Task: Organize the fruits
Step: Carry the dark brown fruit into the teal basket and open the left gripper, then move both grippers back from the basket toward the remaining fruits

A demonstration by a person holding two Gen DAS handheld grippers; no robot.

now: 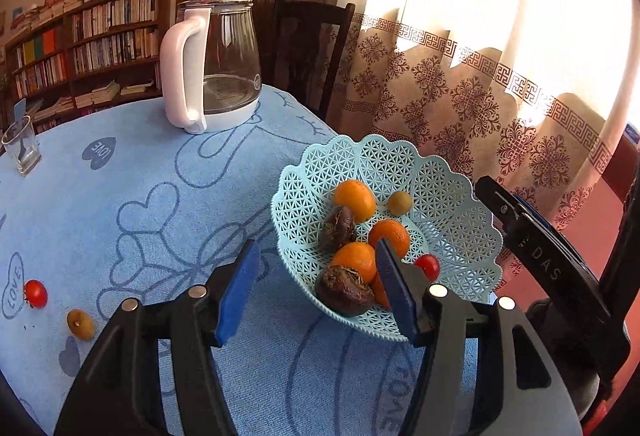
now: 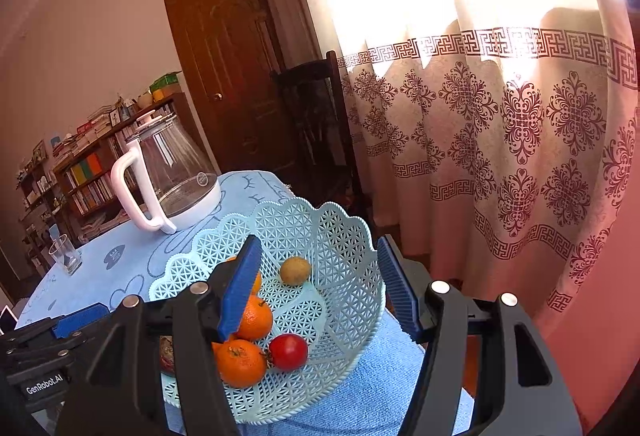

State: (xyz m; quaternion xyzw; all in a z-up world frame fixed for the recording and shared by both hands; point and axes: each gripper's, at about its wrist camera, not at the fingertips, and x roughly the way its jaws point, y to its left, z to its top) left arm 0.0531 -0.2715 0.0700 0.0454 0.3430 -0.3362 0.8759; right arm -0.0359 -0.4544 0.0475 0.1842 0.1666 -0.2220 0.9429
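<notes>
Where a blue heart-printed cloth covers the surface (image 1: pixel 132 171), a bookshelf (image 1: pixel 88 43) lines the far left wall and a patterned curtain (image 1: pixel 480 87) hangs right. On the cloth lie one cherry tomato (image 1: pixel 36 294) and one small brown fruit (image 1: pixel 81 324) at left, a glass (image 1: pixel 22 149) and kettle (image 1: pixel 212 63) farther back. Right, the basket (image 1: pixel 452 195) holds perhaps four oranges, two dark fruits, one tomato and one green fruit. Left gripper (image 1: pixel 318 288) fingers gape empty; right gripper (image 2: pixel 318 288) likewise, its left finger overlapping the basket's fruit.
</notes>
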